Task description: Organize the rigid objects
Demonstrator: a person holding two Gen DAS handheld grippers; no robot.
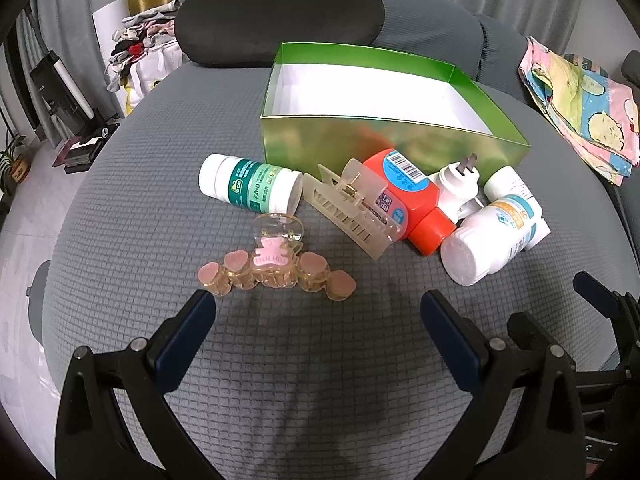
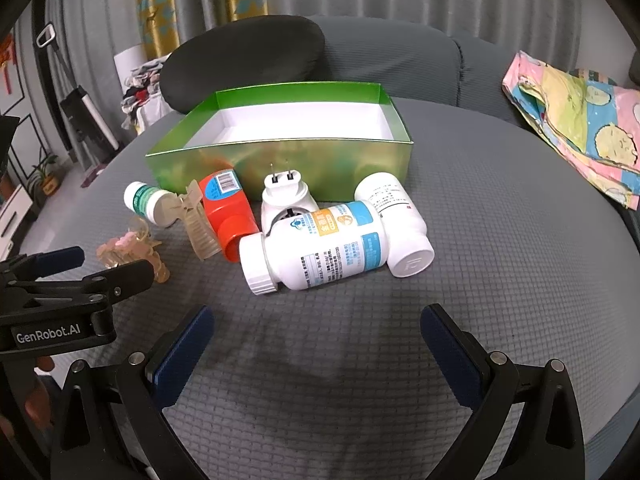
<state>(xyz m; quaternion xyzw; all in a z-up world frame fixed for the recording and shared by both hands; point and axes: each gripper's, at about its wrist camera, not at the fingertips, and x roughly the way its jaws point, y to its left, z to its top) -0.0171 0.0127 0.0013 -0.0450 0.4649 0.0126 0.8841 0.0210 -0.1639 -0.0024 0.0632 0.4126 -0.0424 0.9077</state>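
An open green box (image 1: 384,142) (image 2: 280,160) with a white, empty inside stands on the grey cushion. In front of it lie a green-labelled white bottle (image 1: 250,186) (image 2: 144,200), a beige hair claw (image 1: 348,210) (image 2: 196,220), an orange bottle (image 1: 404,200) (image 2: 230,212), a white plug adapter (image 1: 456,186) (image 2: 284,196), a large white bottle (image 1: 492,236) (image 2: 320,246), a smaller white bottle (image 2: 396,224) and a pink bear hair clip (image 1: 276,266) (image 2: 132,252). My left gripper (image 1: 318,316) is open, just short of the pink clip. My right gripper (image 2: 316,326) is open, just short of the large bottle.
A dark cushion (image 1: 276,12) and the sofa back lie behind the box. A colourful folded cloth (image 1: 580,108) (image 2: 576,124) lies at the right. The cushion drops off to the floor at the left, with clutter there. The right gripper shows at the lower right of the left wrist view (image 1: 592,300).
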